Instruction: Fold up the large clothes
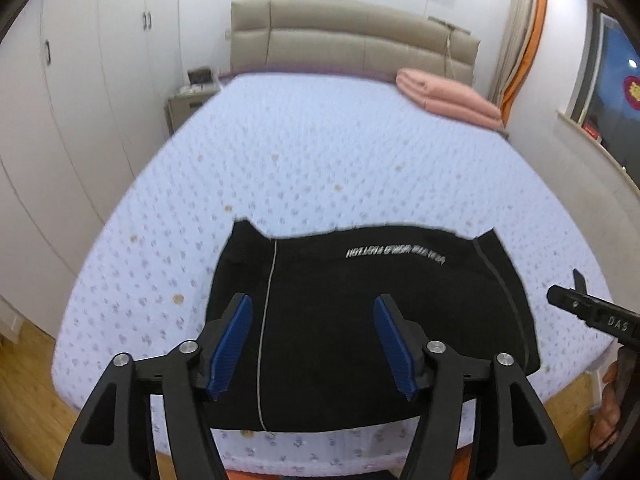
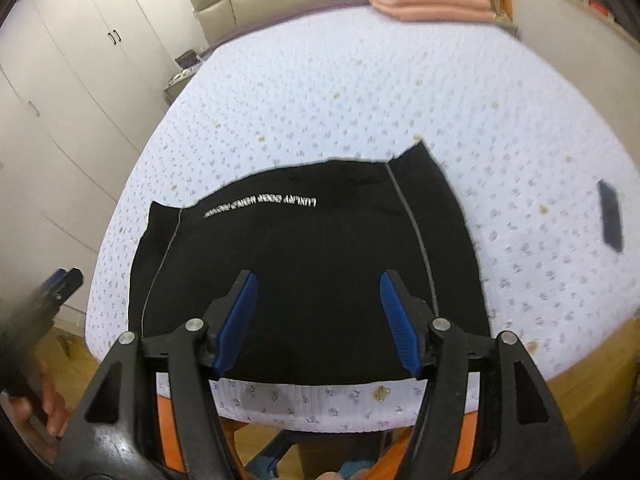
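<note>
A black garment point(image 1: 360, 320) with white lettering and thin pale stripes lies folded into a flat rectangle at the near edge of the bed; it also shows in the right wrist view point(image 2: 312, 272). My left gripper point(image 1: 312, 312) is open and empty, held above the garment's near half. My right gripper point(image 2: 318, 284) is open and empty, also above the garment's near part. The right gripper's tip point(image 1: 580, 304) shows at the right edge of the left wrist view. The left gripper point(image 2: 60, 284) shows at the left edge of the right wrist view.
The bed point(image 1: 320, 152) has a pale blue patterned sheet. A folded pink blanket point(image 1: 448, 96) lies at its far right by the beige headboard point(image 1: 352, 36). A dark phone point(image 2: 611, 216) lies on the sheet to the right. White wardrobes point(image 1: 80, 80) stand to the left, beside a wooden floor point(image 1: 28, 392).
</note>
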`<action>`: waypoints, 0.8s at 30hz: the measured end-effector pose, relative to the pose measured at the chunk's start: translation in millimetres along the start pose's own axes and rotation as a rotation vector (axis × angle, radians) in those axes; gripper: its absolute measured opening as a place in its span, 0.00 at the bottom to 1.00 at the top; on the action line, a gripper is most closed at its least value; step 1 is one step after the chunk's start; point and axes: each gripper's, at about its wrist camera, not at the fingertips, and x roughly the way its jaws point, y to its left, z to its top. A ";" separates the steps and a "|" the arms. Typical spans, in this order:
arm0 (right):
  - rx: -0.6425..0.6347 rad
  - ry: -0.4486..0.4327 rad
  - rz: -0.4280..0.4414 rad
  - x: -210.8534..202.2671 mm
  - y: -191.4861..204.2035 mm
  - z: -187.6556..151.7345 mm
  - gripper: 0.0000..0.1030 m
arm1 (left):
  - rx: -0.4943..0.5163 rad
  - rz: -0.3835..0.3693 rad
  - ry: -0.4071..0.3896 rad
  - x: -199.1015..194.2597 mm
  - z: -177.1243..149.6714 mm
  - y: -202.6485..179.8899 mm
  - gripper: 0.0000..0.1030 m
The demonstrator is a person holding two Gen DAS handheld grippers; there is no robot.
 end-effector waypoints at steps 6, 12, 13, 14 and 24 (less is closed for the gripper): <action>-0.041 -0.130 -0.034 -56.1 21.0 0.3 0.82 | 0.012 0.015 -0.141 -65.5 14.0 -19.5 0.73; -0.065 -0.221 -0.066 -98.8 34.6 -1.5 0.85 | 0.022 0.009 -0.229 -117.0 22.7 -32.0 0.76; -0.065 -0.233 -0.070 -104.7 36.4 -2.0 0.85 | 0.024 0.008 -0.235 -122.6 23.1 -34.1 0.76; -0.066 -0.244 -0.075 -109.5 38.1 -2.3 0.86 | 0.027 0.010 -0.242 -129.0 23.8 -36.1 0.76; -0.097 -0.322 -0.124 -139.9 47.1 -6.2 0.93 | 0.048 0.014 -0.284 -160.5 20.8 -54.2 0.77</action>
